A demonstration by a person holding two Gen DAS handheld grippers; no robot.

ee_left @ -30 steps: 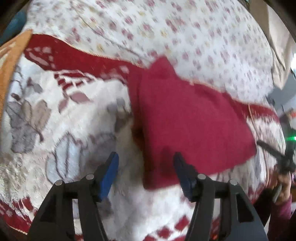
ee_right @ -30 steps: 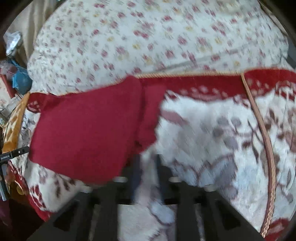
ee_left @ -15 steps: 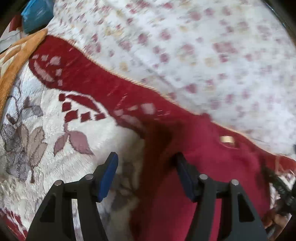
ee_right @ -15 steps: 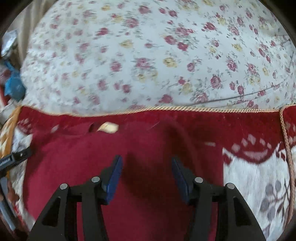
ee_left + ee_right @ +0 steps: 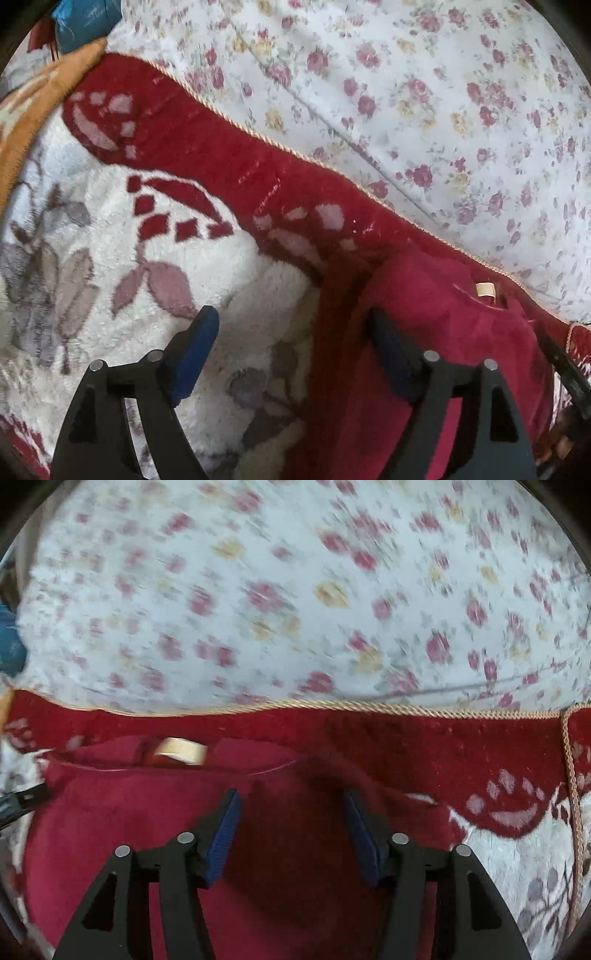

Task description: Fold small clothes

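Both jaws have just been opening: the left hand-held gripper straddles the red garment's edge, unpinched (patterned blanket beneath); the right hand-held gripper gapes above it, floral sheet beyond.

Both the left gripper and the right gripper have black triangular-cutout frames, silver round screws, and blue-padded fingers.

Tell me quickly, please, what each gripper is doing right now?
Left gripper: open, jaws just widened, holding nothing, over the red garment edge.
Right gripper: open, just widened, empty above it.
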